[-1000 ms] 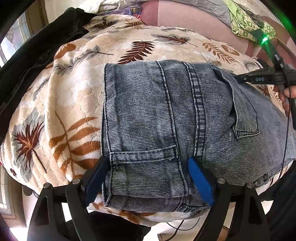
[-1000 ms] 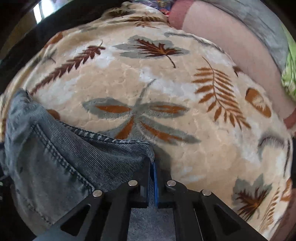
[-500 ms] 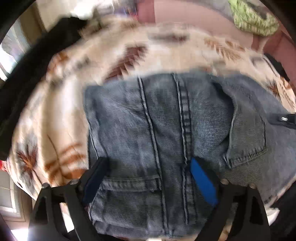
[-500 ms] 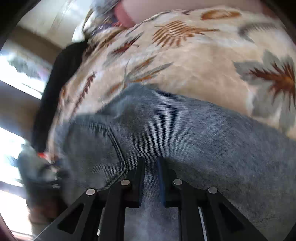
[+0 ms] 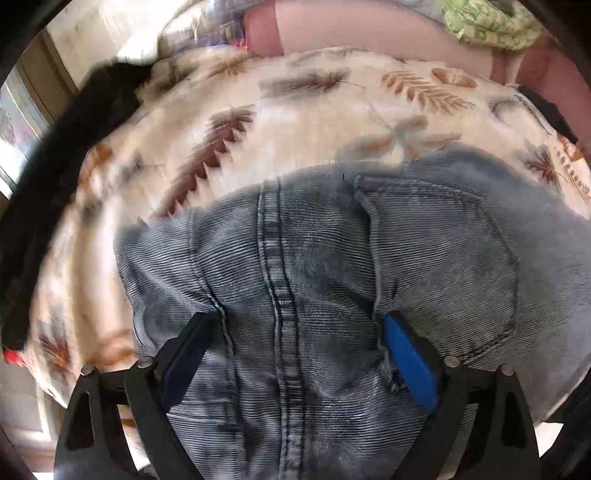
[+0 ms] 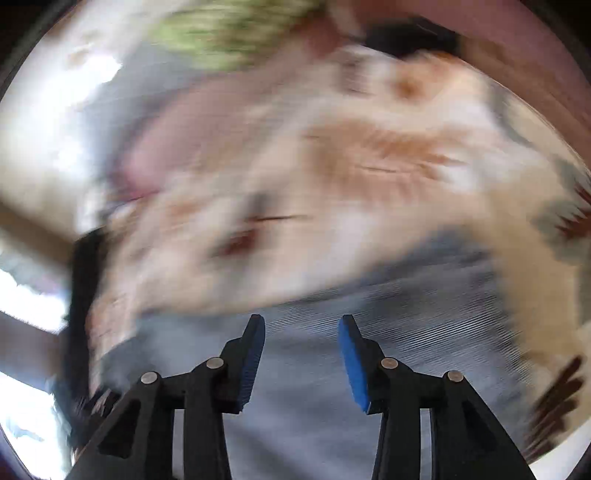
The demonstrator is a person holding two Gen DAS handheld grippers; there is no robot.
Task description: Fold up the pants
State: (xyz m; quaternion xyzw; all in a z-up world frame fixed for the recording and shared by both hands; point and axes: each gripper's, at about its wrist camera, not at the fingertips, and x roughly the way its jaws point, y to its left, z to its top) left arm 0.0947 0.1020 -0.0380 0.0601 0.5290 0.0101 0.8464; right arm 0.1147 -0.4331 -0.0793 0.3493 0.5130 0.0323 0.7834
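Observation:
Grey-blue denim pants [image 5: 314, 266] lie folded on a cream blanket with a leaf print [image 5: 295, 110]. A back pocket [image 5: 443, 251] faces up on the right. My left gripper [image 5: 295, 350] is open, its blue-padded jaws spread wide and pressed onto the denim on either side of the centre seam. In the right wrist view, heavily blurred, my right gripper [image 6: 302, 354] is open and empty above the pants [image 6: 369, 314].
A black garment [image 5: 66, 155] lies along the blanket's left edge. Pink cushions [image 5: 369, 33] and a green cloth [image 5: 487, 18] sit at the back. The blanket [image 6: 351, 177] fills the blurred right view.
My right gripper let go of the pants' edge, opened, and swung away fast. My left gripper stayed open and moved further onto the denim, toward the centre seam.

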